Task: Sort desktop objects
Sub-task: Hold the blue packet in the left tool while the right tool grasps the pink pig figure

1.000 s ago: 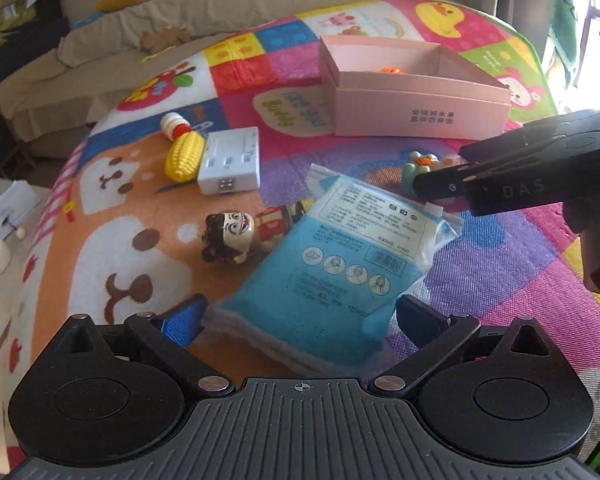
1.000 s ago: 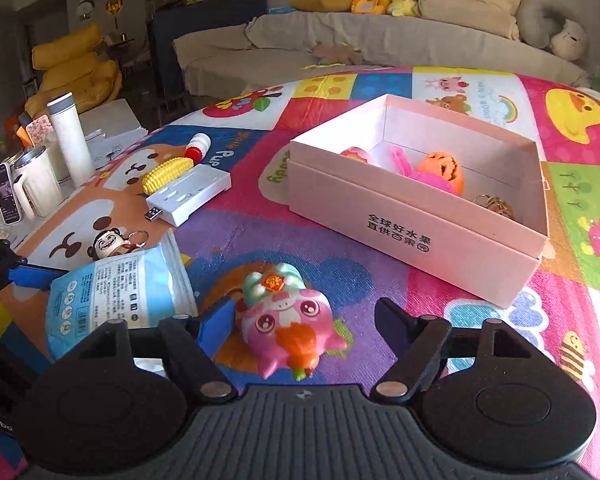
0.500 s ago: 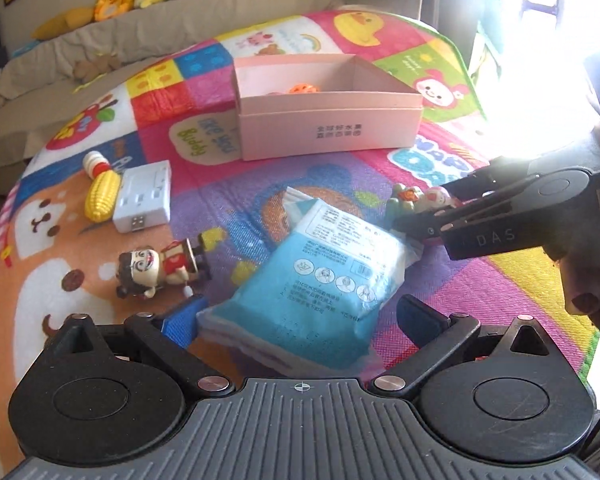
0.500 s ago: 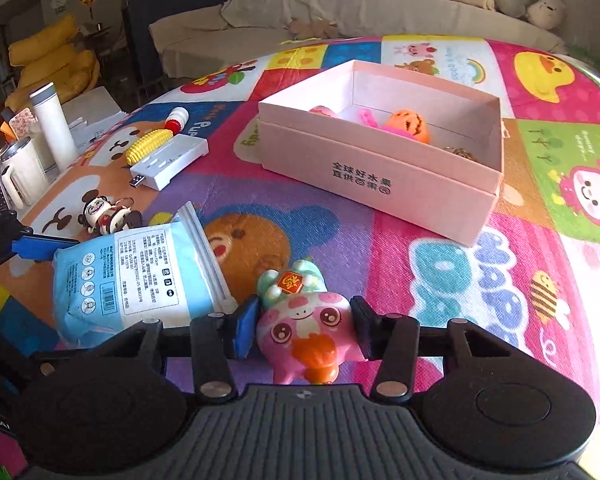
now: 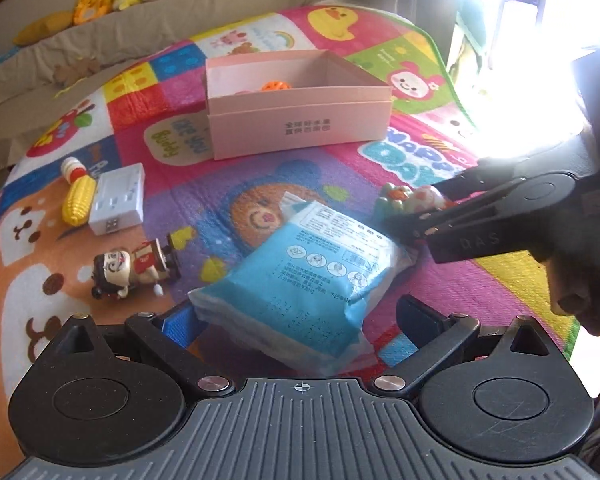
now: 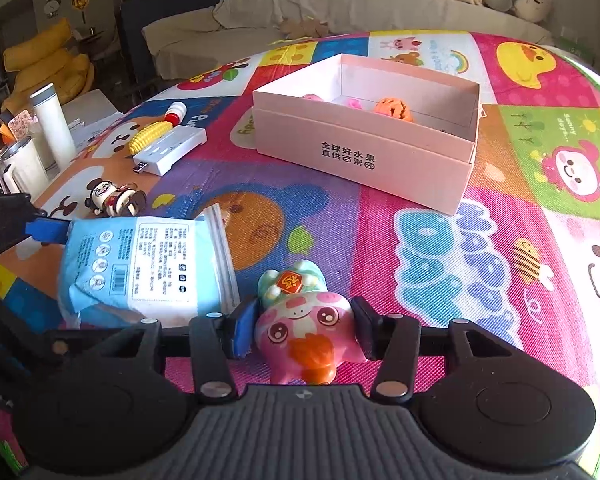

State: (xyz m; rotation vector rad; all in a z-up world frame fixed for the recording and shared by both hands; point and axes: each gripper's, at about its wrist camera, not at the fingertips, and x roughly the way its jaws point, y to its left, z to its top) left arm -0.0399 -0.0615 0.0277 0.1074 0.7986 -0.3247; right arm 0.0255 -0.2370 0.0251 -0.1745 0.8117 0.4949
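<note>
My right gripper is shut on a pink and green squishy toy, held just above the mat; the toy also shows in the left wrist view. My left gripper is open, its fingers either side of a blue packet, whose near end looks raised off the mat; the packet also shows in the right wrist view. The open pink box holds an orange ball and pink items; the box also shows in the left wrist view.
On the mat's left lie a white power strip, a yellow corn toy, a small red-and-white bottle and a figurine. White cups stand off the mat's left edge. A sofa with plush toys runs behind.
My right gripper has closed on the squishy toy. Both grippers have drawn back, so the pink box looks farther away. The blue packet has moved with my left gripper, away from the figurine.
</note>
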